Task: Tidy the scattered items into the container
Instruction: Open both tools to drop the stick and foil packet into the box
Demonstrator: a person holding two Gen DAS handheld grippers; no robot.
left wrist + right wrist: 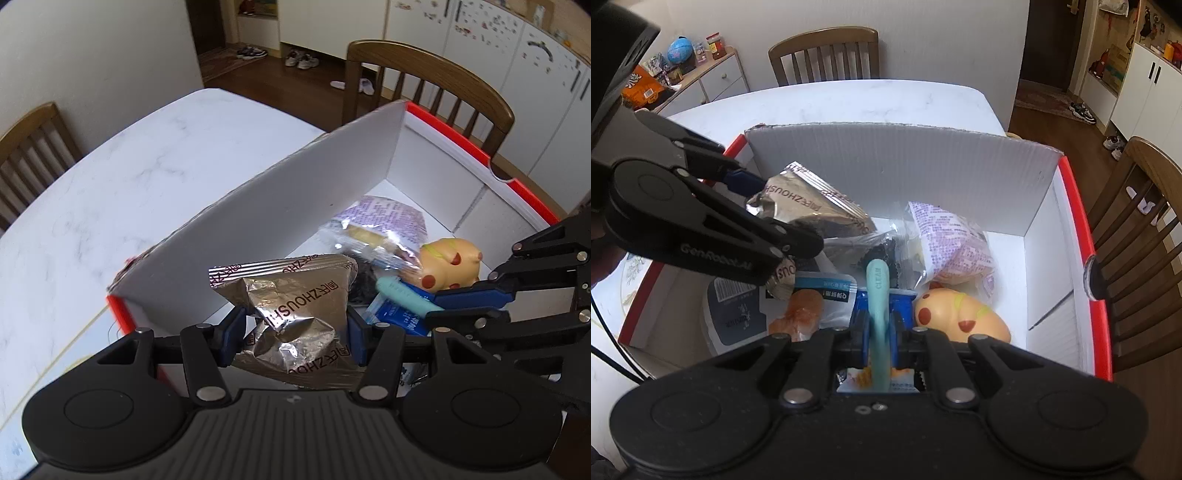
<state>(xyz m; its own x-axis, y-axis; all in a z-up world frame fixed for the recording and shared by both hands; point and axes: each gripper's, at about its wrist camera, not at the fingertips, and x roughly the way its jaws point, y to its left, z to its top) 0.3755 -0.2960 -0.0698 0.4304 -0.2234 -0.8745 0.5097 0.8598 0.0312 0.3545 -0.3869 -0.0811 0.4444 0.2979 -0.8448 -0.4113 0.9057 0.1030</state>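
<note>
Reading "ZHOUSH" in dark red capitals, beside Chinese characters, on a crinkled metallic foil packet (pixel 291 314), striped along its sealed edge. Sitting clamped between the blue pads of the left gripper (pixel 295 325), jaws part-spread around its width, hanging over the near left part of the container (pixel 258 214).

Showing "CLEAN" embossed along a slim mint-green stick (pixel 878 295), smooth and rounded at its tip. Being pinched upright between the fully closed fingers of the right gripper (pixel 880 330), over the near middle of the box.

Displaying "GenRobot.AI" in pale lettering on the black arm of the left gripper, as seen from the right wrist view.

Lying inside the box: a soft plastic pouch (pixel 951 240) covered in small purple print, too fine to read, towards the far right; a glossy yellow-orange rounded toy (pixel 960 317) with red spots and a green stripe, near right; a flat sachet (pixel 812 302) with a teal band of Chinese text and orange contents, near left; a dark grey and white pack (pixel 733 314) carrying a barcode, just left of that sachet.

Standing as a white corrugated cardboard box with red outer rim and one raised flap, on a white marble-patterned table (pixel 129 166).
</note>
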